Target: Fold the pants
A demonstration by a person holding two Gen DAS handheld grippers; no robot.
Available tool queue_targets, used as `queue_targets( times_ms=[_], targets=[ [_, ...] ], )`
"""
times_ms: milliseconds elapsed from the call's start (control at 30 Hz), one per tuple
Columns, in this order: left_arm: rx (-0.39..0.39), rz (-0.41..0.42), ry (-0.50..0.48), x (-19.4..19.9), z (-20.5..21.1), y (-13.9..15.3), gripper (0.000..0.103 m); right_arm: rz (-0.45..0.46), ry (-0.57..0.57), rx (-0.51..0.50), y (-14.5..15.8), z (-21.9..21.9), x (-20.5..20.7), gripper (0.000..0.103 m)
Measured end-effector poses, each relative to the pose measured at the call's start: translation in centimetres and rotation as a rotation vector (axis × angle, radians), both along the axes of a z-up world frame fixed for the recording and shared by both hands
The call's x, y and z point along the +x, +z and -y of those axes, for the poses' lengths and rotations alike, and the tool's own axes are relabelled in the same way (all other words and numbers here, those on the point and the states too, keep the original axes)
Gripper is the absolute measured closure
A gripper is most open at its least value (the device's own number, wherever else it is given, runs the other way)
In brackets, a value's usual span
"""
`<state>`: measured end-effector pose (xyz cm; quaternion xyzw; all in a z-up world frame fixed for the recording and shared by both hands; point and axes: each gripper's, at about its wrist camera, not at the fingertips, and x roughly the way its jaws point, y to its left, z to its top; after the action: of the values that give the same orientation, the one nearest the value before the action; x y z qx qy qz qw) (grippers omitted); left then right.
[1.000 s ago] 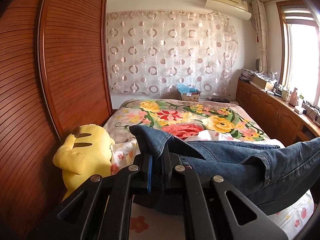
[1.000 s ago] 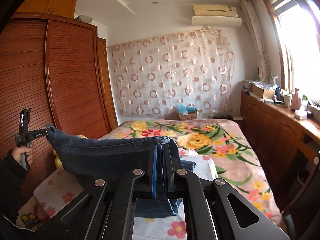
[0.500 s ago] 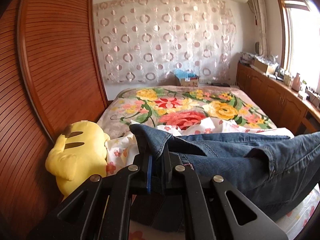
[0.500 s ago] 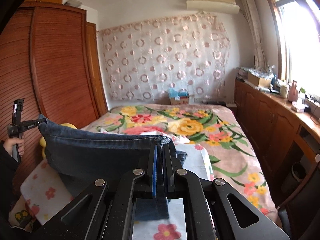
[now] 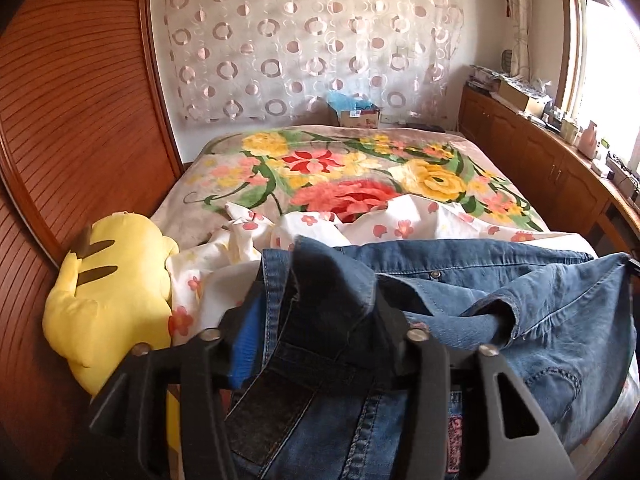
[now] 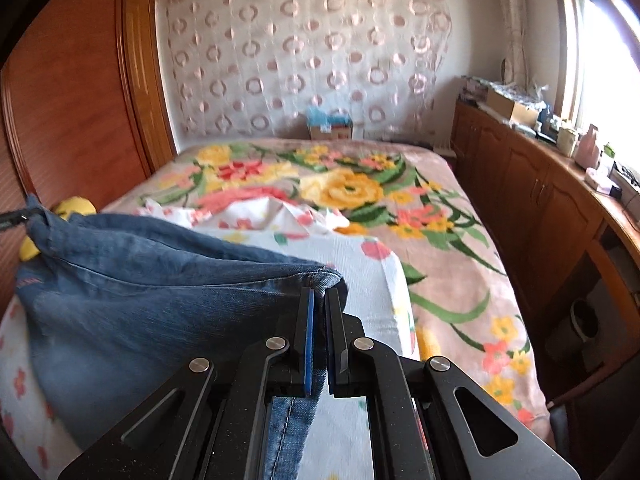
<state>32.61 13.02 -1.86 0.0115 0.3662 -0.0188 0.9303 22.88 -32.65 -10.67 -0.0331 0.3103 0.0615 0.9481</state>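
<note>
Left claw (image 5: 320, 332) gaped around our jeans (image 5: 500, 304); right claw (image 6: 319, 320) pinched the hem; we judged level corners best over the bed (image 6: 460, 280).

- One pair of jeans (image 5: 500, 304) on show, a single denim garment spread between the two tools.
- Two grippers: the left gripper (image 5: 316, 312) in its own view, the right gripper (image 6: 320, 320) in the other.
- One yellow plush toy (image 5: 108, 296) by the wardrobe side.
- One flowered blanket (image 5: 352, 172) across the bed, and one white sheet with small flowers (image 5: 400, 220) on top of it.
- One circle-patterned curtain (image 5: 304, 36) along the far wall.
- One cardboard box (image 5: 358, 114) at its foot.
- One window (image 5: 600, 60) on the right, lit bright.
- Items on the wooden counter (image 6: 520, 168): too many, too small to count.
</note>
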Motion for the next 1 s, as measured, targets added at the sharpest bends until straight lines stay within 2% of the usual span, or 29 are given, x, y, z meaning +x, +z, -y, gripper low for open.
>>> queue_targets(
  times_ms=[67,200,300,400,433,500,733,800,867,1000],
  targets=[
    [-0.013,0.002,-0.011,-0.4,-0.4,0.3,0.033,-0.015,0.001,-0.023,0.1,-0.4,0.4,0.099],
    [-0.036,0.006,-0.035,-0.9,-0.6,1.2,0.027,-0.037,-0.004,-0.025,0.6,-0.8,0.8,0.099],
    [-0.017,-0.001,-0.045,-1.2,0.0,1.4,0.027,-0.036,-0.003,-0.028,1.0,-1.1,0.5,0.099],
    [-0.068,-0.019,-0.109,-1.5,0.8,1.3,0.027,-0.034,0.000,-0.027,1.6,-1.5,0.2,0.099],
    [-0.061,-0.030,-0.122,-1.5,1.3,1.0,0.027,-0.034,0.004,-0.030,1.4,-1.3,0.3,0.098],
    [-0.018,-0.037,-0.112,-1.4,1.9,0.3,0.027,-0.030,0.007,-0.028,1.4,-1.1,-0.1,0.099],
    [0.018,-0.055,-0.071,0.4,0.4,-1.2,0.027,-0.024,0.009,-0.016,0.6,0.3,0.0,0.098],
    [0.028,-0.075,-0.070,1.5,-0.3,-2.1,0.032,-0.032,0.008,0.001,0.0,0.6,0.8,0.098],
    [0.047,-0.083,-0.062,2.3,-0.6,-2.8,0.032,-0.035,0.007,0.008,-0.3,0.6,1.1,0.098],
    [0.013,-0.116,-0.064,4.3,-1.4,-4.2,0.036,-0.036,0.009,0.016,-0.6,0.4,1.7,0.098]
  ],
)
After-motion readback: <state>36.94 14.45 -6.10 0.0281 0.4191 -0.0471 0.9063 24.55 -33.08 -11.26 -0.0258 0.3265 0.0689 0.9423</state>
